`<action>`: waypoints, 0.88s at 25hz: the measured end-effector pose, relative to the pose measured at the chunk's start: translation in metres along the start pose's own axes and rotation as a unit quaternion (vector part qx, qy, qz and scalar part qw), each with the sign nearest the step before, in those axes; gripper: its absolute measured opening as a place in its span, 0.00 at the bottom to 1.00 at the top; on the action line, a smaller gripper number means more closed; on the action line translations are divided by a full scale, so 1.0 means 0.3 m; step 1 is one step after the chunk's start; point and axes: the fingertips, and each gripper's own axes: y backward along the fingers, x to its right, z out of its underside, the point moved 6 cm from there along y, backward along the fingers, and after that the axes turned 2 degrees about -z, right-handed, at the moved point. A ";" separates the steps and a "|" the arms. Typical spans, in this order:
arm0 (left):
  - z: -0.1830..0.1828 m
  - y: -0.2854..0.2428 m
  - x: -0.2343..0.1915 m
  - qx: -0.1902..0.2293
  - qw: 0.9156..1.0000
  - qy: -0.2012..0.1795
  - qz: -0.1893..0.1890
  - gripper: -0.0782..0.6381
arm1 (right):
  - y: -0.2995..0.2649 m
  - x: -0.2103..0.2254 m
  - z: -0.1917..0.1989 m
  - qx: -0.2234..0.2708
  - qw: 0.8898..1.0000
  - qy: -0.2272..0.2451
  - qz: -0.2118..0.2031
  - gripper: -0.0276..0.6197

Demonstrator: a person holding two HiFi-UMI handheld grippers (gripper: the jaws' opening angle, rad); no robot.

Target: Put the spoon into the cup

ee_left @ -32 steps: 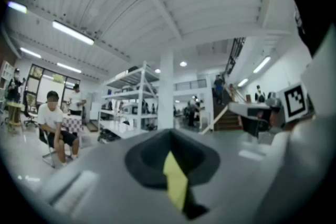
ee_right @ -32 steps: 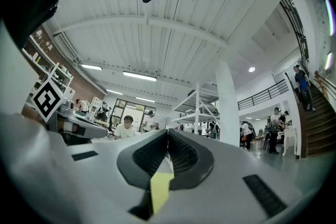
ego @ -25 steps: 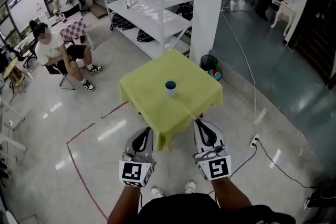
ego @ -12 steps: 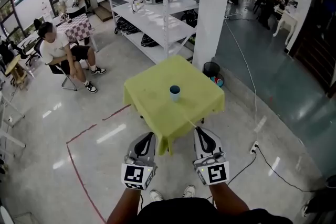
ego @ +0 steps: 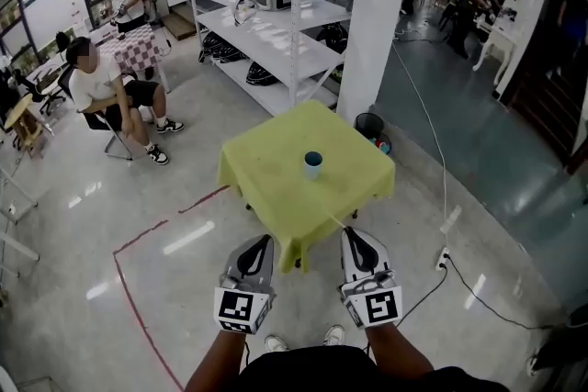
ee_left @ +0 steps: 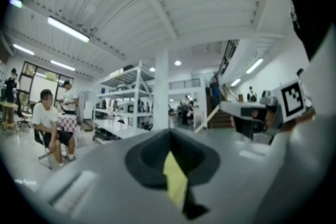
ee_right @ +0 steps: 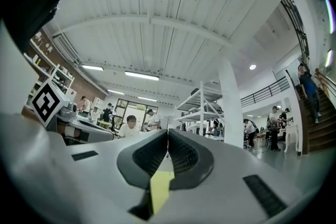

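**Head view.** Found the yellow tabletop (ego: 266, 170) ahead, with the blue cup (ego: 313, 164) upright near its middle and nothing visibly sticking out of it. Made out what was probably the spoon (ego: 336, 218), a thin pale streak by the near edge, well apart from the cup and too small to be sure of. Held the left gripper (ego: 261, 241) and the right gripper (ego: 353, 236) low and side by side, near the tabletop's near corner and touching nothing. Judged the step to be the approach, with the spoon not yet picked up. Reckoned the next move to call for closing in on the tabletop, parting one pair of fingers and lowering them around the spoon's handle. Expected a carry over the cup's mouth only after that.

**Left gripper view.** Saw the fingers (ee_left: 144, 157) pressed together, the dark pads meeting in a line with nothing between them. Glimpsed only a sliver of yellow below the seam.

**Right gripper view.** Found the same there: fingers (ee_right: 186, 157) closed flat against each other and empty, with a strip of yellow showing beneath. Could make out neither cup nor spoon in either gripper view.
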 end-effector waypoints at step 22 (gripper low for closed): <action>0.058 -0.063 -0.143 -0.022 1.000 0.008 0.016 0.12 | -0.128 -0.034 0.042 -0.019 1.000 0.007 0.011 0.06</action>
